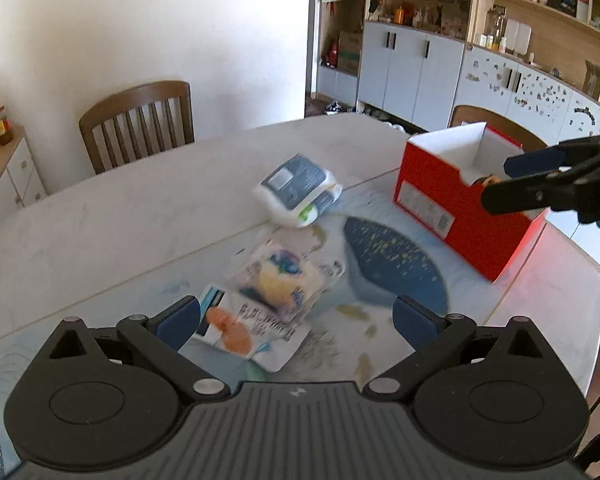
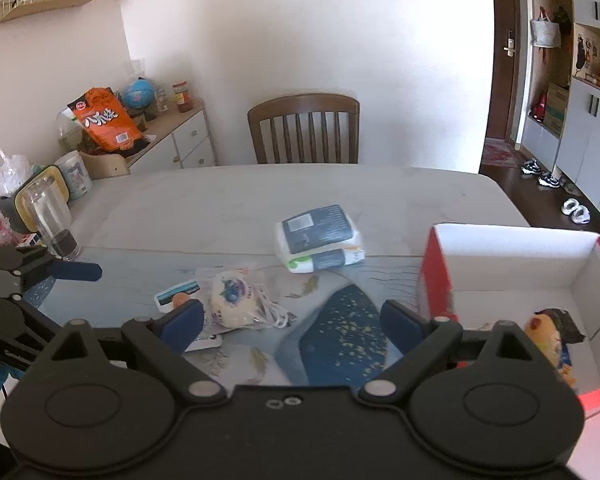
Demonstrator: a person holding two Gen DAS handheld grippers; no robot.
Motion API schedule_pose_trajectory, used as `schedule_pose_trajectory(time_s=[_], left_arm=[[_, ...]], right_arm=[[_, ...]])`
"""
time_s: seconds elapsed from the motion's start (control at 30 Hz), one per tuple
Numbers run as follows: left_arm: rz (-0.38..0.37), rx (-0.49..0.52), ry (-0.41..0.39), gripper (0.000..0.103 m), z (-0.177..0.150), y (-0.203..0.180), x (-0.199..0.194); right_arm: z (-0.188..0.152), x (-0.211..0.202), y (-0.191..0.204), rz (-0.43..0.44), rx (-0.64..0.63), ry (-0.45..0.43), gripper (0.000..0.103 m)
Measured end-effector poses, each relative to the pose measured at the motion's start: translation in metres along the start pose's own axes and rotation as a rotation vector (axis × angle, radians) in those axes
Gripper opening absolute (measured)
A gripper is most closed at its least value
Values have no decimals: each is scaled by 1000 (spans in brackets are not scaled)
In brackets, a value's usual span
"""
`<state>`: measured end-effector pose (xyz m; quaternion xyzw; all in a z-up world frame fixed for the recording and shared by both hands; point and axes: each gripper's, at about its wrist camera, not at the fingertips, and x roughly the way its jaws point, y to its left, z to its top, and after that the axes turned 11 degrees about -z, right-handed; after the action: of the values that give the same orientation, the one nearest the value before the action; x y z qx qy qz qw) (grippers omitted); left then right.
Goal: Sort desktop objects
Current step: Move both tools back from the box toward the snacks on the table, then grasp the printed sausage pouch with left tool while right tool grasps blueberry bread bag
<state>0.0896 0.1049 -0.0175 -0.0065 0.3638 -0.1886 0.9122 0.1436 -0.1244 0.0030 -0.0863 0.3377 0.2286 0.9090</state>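
Clear-wrapped snack with a yellow cake and blue print (image 2: 233, 302) lies on the table mat, overlapping a flat white packet with orange print (image 1: 236, 330); a loose white cord (image 2: 274, 312) sits just beside it. Tissue pack, white with dark blue label (image 2: 320, 238), lies farther back at the mat edge, well apart from both. Red box with white inside (image 2: 516, 264) stands to the right, open top, one wrapped item (image 2: 552, 336) already inside. Left gripper (image 1: 296, 320) hangs over the two packets, jaws spread wide, nothing between pads. Right gripper (image 2: 292, 326) over the mat's blue whale pattern beside the box, jaws wide, empty. Glass (image 2: 52, 220) far left, wooden chair (image 2: 304, 130) behind table (image 2: 220, 192).
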Motion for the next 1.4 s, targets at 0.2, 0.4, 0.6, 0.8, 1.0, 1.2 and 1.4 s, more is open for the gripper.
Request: schedule_pose_trajectory(time_s=[0.2,0.4,0.6,0.8,1.0,1.2,1.4], left_arm=[[-12,44,27,103,-8,18,13],[-19,20,51,103,-10,43,29],[-8,-5,69,103,-10,66,41],[-23,-27,82,103,-11,82,58],[-48,-58,95,103,-12,93,75],[-59,-125,105,103,-15,107,87],[-78,-164,102,103,-20,112,95]], right_arm=[[1,17,18,-8,-13,17,92],[4,30,33,-6,-40,21,91],[8,49,44,-6,-60,39,91],[8,72,58,-3,-86,60,88],[13,95,65,13,-108,76,84],[12,116,73,21,-129,111,82],[8,136,82,29,-134,148,80]])
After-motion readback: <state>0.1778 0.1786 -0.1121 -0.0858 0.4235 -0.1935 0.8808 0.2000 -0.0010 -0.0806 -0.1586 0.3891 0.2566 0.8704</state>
